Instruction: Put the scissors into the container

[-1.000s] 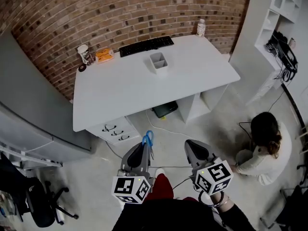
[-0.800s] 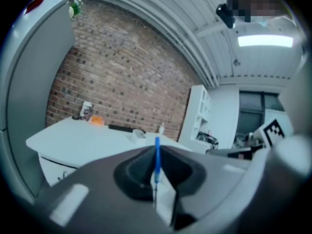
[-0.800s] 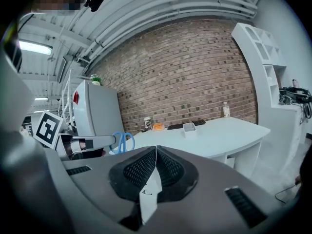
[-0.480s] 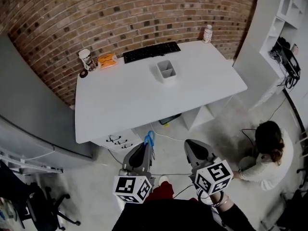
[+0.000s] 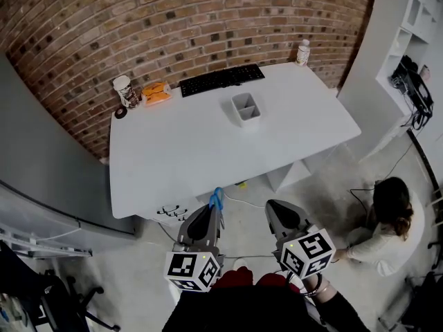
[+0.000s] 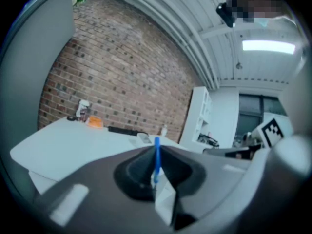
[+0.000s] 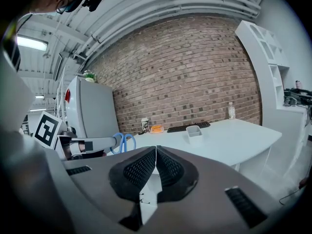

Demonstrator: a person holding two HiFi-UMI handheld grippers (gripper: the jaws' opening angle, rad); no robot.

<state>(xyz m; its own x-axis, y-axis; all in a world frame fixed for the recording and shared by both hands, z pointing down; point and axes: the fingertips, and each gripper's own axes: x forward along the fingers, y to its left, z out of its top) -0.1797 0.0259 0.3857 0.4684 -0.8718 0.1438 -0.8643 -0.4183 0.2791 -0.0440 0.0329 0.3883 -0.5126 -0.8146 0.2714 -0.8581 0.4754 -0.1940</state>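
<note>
My left gripper (image 5: 212, 213) is shut on a pair of blue-handled scissors (image 5: 216, 199); the handles stick out past its tip, short of the desk's front edge. In the left gripper view the scissors (image 6: 156, 157) show as a thin blue line between the closed jaws. The right gripper view shows their blue loops (image 7: 124, 142) at the left. My right gripper (image 5: 278, 211) is shut with nothing in it; its jaws (image 7: 155, 152) meet. The container (image 5: 246, 108), a white two-compartment bin, stands mid-desk toward the back, also seen as a small bin (image 7: 194, 129) in the right gripper view.
On the white desk (image 5: 173, 158) lie a black keyboard (image 5: 221, 79), an orange packet (image 5: 156, 93), a cup (image 5: 124, 90) and a bottle (image 5: 302, 51) along the brick wall. Drawers (image 5: 169, 211) sit under the desk front. A person (image 5: 387, 227) crouches on the floor at right. White shelves (image 5: 408, 19) stand far right.
The view has moved closer to the desk: the desk and container sit lower and larger in the head view. Both grippers stay shut and keep their places in the frame.
</note>
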